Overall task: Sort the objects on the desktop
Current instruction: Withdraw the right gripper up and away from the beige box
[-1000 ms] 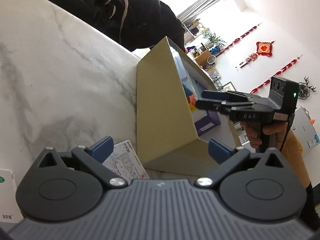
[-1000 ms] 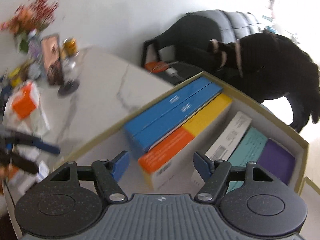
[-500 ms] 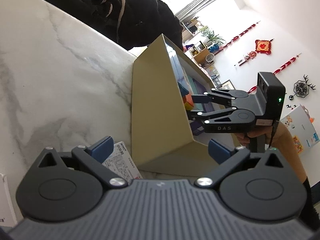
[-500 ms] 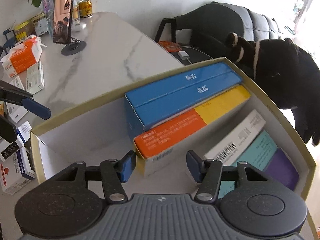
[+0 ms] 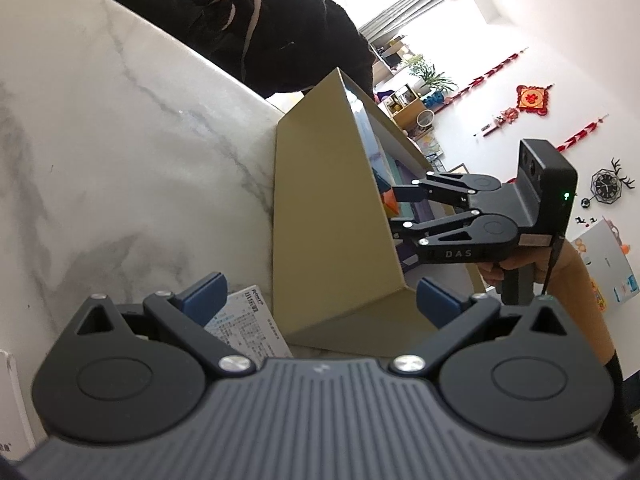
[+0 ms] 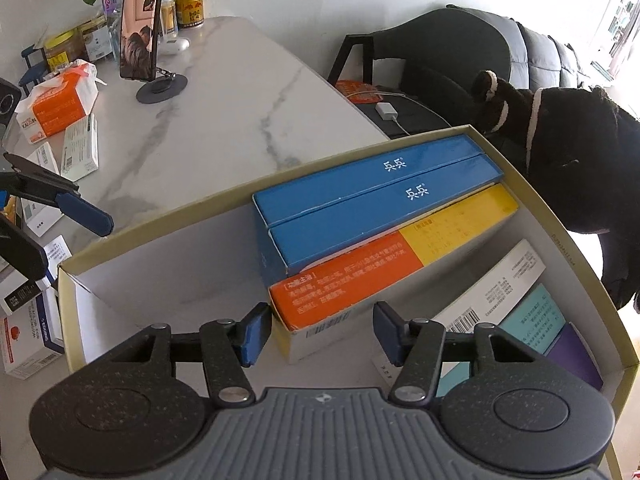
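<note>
A tan cardboard box (image 6: 160, 228) stands on the marble table; its outer wall shows in the left wrist view (image 5: 328, 216). Inside lie two blue boxes (image 6: 376, 196), an orange-and-yellow box (image 6: 384, 264), a white barcode box (image 6: 492, 292), a teal box (image 6: 532, 320) and a purple box (image 6: 576, 352). My right gripper (image 6: 320, 334) is open, its fingers straddling the near end of the orange-and-yellow box; it also shows in the left wrist view (image 5: 394, 210). My left gripper (image 5: 318, 294) is open and empty, just outside the box's near corner above a white medicine box (image 5: 248, 320).
Loose medicine boxes (image 6: 80, 148) and an orange tissue pack (image 6: 60, 104) lie left of the tan box. A phone on a stand (image 6: 144, 32), cans (image 6: 190, 10) and jars stand at the far table end. A black garment (image 6: 560, 160) hangs over a chair beyond the table edge.
My right gripper has moved down into the tan box and its fingers have come in around the end of the orange-and-yellow box. My left gripper has stayed almost still.
</note>
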Demonstrator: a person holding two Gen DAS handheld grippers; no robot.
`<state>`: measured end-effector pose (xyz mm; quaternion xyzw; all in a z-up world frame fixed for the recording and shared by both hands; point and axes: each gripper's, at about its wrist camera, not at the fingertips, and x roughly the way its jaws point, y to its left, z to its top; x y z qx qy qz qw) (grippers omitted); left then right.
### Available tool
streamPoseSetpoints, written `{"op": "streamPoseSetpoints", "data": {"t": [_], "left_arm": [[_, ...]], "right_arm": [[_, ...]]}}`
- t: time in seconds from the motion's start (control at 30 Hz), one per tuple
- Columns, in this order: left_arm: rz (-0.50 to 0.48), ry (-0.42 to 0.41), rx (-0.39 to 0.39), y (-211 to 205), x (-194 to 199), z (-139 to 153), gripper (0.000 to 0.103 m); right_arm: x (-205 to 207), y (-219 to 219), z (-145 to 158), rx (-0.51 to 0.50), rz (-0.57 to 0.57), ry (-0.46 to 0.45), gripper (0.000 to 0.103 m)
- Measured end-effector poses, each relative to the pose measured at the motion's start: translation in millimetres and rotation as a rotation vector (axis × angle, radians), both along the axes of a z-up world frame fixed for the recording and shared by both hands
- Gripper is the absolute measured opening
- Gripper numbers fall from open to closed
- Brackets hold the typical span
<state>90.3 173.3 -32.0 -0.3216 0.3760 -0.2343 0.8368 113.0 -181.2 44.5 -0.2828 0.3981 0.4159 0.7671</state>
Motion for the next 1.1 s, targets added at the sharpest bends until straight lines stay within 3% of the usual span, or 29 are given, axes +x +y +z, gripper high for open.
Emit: {"op": "streamPoseSetpoints", "data": {"t": [0.2, 0.47, 0.77, 1.1], "left_arm": [[0.005, 0.000, -0.001, 3, -4, 2, 0.102], [0.037, -0.018, 0.015, 17, -20, 12, 0.102], [0.107, -0.041, 0.041, 43, -54, 23, 0.103], [0.228, -0.049, 0.074, 82, -92, 28, 0.103]], "right_arm": [[-2, 1, -1, 0.009, -0.042, -0.004, 0.059], [-15, -3, 15, 0.060, -0.089, -0.034, 0.071], [-45, -28, 36, 0.237, -0.242, -0.072, 0.084], [-84, -62, 42, 0.516, -0.410, -0.083, 0.098]]}}
